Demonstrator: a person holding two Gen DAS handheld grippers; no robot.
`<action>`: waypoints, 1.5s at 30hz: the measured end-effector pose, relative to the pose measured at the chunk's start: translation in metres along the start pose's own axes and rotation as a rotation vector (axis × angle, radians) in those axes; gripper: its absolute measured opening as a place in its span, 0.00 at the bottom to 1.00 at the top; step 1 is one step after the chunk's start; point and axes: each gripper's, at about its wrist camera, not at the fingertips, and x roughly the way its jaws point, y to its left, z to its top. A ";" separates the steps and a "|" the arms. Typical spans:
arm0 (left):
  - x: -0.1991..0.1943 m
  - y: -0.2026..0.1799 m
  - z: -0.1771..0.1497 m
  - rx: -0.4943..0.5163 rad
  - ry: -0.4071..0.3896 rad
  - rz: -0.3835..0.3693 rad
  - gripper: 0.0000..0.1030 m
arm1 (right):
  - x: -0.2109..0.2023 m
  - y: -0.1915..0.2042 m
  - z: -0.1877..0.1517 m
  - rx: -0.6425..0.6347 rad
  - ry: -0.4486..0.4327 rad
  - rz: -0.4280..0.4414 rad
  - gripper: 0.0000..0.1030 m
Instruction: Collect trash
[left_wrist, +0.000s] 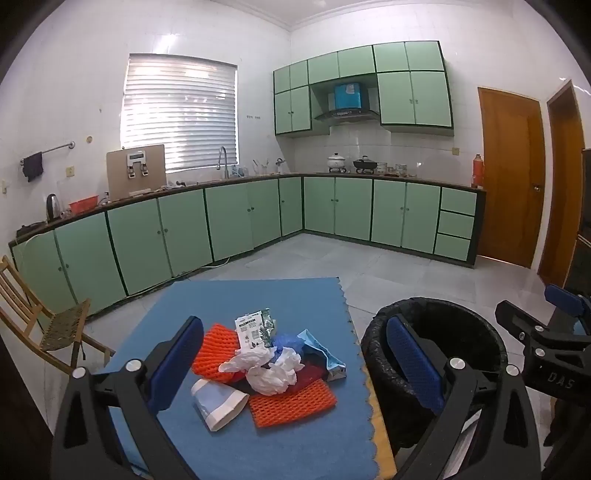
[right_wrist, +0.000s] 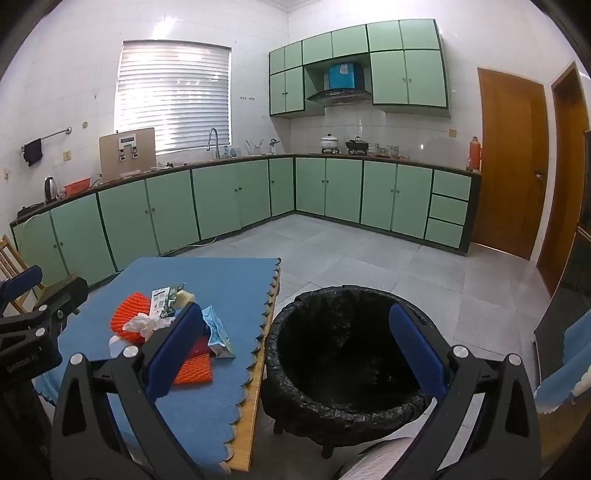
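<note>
Nothing has gone into the bin yet, by the look of it: this reads as the opening of the collecting, with both claws poised and no piece chosen. The left claw (left_wrist: 299, 365) stands spread to its widest, gripping nothing, and the pile of trash (left_wrist: 267, 365) lies on the blue-covered counter (left_wrist: 236, 443) just ahead of it and between its fingers as its camera sees them. The pile holds two orange foam nets, crumpled white tissue, a paper cup (left_wrist: 218, 402) on its side nearest the claw, a printed wrapper, something blue and a light-blue foil pouch.

The right claw (right_wrist: 295, 354) is equally wide open and empty. The black-lined bin (right_wrist: 343, 354) stands on the floor directly ahead of and below it, just beside the counter's scalloped edge, and the pile lies off to its left.

The bin's inside is too dark to read fully, but it appears to hold nothing besides its liner.

The next move calls for the left claw to dip forward onto one piece at the pile's near edge, probably the cup or the nearer net, close on it, then carry it rightward over the bin's rim.
</note>
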 end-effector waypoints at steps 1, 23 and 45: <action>0.001 -0.001 0.000 0.000 0.001 -0.001 0.94 | -0.001 0.000 0.000 0.004 -0.017 0.005 0.95; -0.003 0.013 0.006 -0.032 -0.015 0.015 0.94 | 0.003 0.007 0.002 0.009 -0.008 0.007 0.95; -0.005 0.010 0.005 -0.030 -0.018 0.019 0.94 | 0.001 0.004 0.002 0.009 -0.016 0.008 0.95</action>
